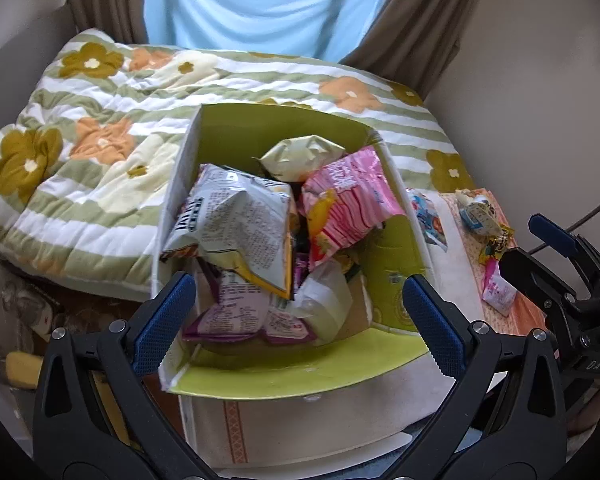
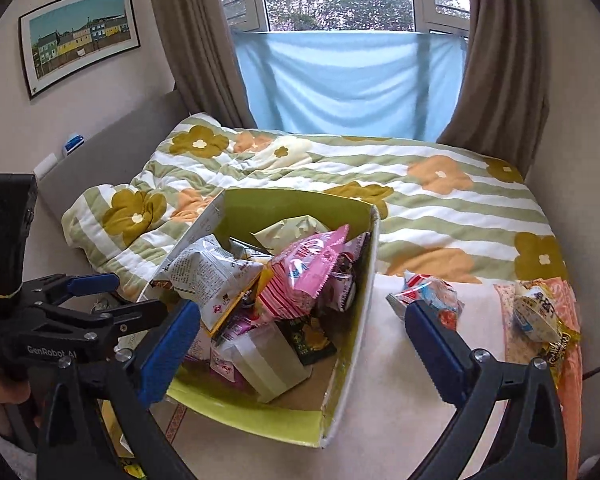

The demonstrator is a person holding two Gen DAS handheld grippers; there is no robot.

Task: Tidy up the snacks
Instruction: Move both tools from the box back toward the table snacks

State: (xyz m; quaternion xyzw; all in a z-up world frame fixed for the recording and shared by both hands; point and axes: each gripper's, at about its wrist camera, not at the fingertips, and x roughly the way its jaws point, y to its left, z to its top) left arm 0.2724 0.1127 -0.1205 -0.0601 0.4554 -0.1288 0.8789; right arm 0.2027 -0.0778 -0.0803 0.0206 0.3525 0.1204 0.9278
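Both hand-held grippers, left (image 1: 298,312) and right (image 2: 302,346), gape wide and empty. They hover over the green box (image 2: 300,206). Its long axis runs toward the bed (image 2: 440,208).

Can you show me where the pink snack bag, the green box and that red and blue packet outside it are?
pink snack bag (image 1: 350,200), left wrist view, middle of its front.
green box (image 2: 300,206), right wrist view, inner back wall.
red and blue packet (image 2: 434,294), right wrist view, its centre.

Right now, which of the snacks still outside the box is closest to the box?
The red, white and blue packet, lying just right of the green box. The other loose snacks sit farther right on the orange cloth.
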